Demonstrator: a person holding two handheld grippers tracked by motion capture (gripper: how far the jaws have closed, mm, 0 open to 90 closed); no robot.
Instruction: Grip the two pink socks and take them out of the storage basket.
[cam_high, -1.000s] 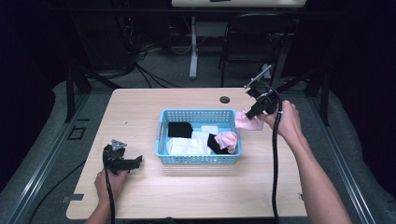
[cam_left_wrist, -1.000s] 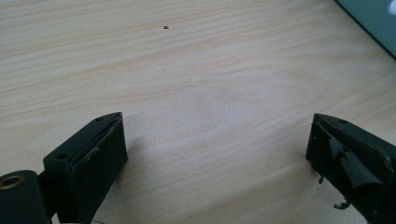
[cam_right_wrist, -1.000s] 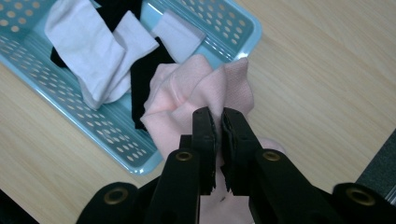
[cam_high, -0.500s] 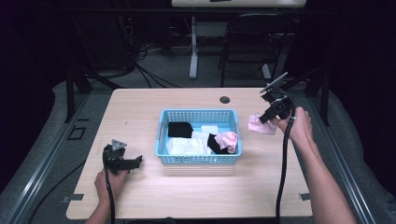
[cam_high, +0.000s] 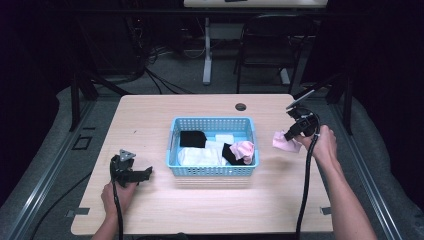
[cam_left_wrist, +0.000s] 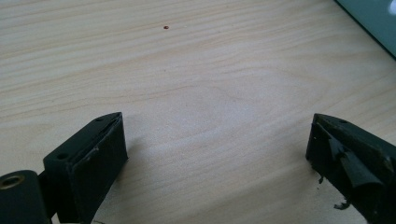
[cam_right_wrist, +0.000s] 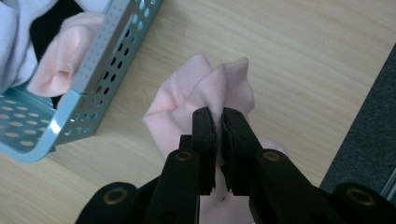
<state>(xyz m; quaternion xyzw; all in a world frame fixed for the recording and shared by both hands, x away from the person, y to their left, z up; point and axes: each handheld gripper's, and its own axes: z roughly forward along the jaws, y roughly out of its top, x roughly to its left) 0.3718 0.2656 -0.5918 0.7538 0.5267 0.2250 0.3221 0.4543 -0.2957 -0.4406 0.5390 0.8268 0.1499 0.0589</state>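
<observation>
Holding a pink sock (cam_right_wrist: 205, 88), the right claw (cam_right_wrist: 215, 122) has its two black jaws squeezed tight on a fold of the soft cloth. That pinch is why the sock bunches up into little bumps at the top. The sock is out of the blue basket (cam_high: 213, 170) and sits on the right side of the wooden surface (cam_high: 160, 200), just beside the basket's corner. In the high view the right claw (cam_high: 289, 135) is low over the wood, and the sock (cam_high: 283, 143) hangs under it and looks like it touches the wood. I think it is being put down there, to make a spot for socks taken out of the basket.

More clothes wait inside the basket. Another pink sock (cam_high: 245, 149) is draped at the right end, close to the rim. It looks like the match for the one outside. A black piece (cam_high: 192, 138) and a white piece (cam_high: 199, 156) lie there too.

The left claw (cam_high: 142, 174) rests on the surface near the front left, well apart from the basket. Its jaws stand wide apart with nothing but bare wood between them, so it holds nothing. It seems to be waiting its turn.
</observation>
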